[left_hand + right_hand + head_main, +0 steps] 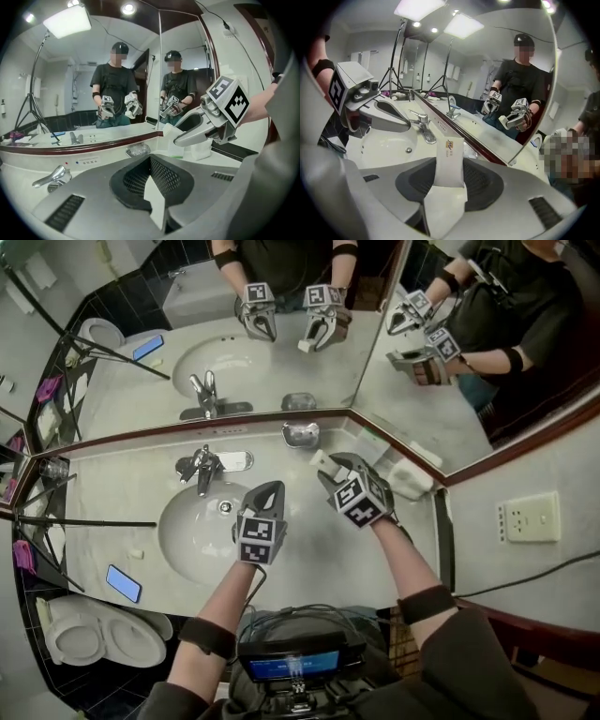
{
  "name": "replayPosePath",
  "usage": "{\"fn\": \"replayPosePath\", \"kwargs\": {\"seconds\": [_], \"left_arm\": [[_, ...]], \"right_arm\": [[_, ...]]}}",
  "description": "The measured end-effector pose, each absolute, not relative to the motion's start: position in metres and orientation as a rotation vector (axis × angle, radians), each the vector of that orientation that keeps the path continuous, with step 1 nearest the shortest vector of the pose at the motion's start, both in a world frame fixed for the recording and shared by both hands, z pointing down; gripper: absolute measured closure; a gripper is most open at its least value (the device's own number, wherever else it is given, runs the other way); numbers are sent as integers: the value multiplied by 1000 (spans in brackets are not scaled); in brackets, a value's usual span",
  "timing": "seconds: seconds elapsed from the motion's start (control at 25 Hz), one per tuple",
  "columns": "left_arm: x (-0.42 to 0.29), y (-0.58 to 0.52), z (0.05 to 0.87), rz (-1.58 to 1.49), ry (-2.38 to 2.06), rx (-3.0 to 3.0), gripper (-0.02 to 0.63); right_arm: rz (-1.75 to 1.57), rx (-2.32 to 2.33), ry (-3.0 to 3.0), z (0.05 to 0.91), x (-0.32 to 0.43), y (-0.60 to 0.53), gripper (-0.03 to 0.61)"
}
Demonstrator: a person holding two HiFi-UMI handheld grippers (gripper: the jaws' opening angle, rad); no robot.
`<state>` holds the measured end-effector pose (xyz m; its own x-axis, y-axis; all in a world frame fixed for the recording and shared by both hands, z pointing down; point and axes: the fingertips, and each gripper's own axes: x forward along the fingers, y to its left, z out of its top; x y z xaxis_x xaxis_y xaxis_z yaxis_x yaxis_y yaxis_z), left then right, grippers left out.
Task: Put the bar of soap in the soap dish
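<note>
jaws of the right gripper (449,190) clamp a wrapped bar of soap (450,159) above the counter (131,493); left gripper (154,187) jaws closed, empty.

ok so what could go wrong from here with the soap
The right gripper pinches the wrapped soap bar by one end only, so it could pivot or slip out. The soap dish is small and sits close against the mirror ledge, so the jaws may knock it or miss, dropping the bar onto the counter.
</note>
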<state>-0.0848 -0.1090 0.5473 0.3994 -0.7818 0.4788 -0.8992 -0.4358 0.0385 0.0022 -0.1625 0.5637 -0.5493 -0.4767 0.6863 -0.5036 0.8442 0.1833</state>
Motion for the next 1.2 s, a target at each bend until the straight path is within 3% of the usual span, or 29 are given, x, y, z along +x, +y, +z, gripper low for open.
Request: {"fn": "replayPosePath", "kwargs": {"seconds": [0.52,1.2], "left_arm": [[-98,-195,583,579,-1480,2298,612],[-106,-204,606,552,-1468,2232,612]], "right_arm": [[-93,491,-2018,632,-49,-257,396],[-77,406,-1914,668,-55,-271,359]]}}
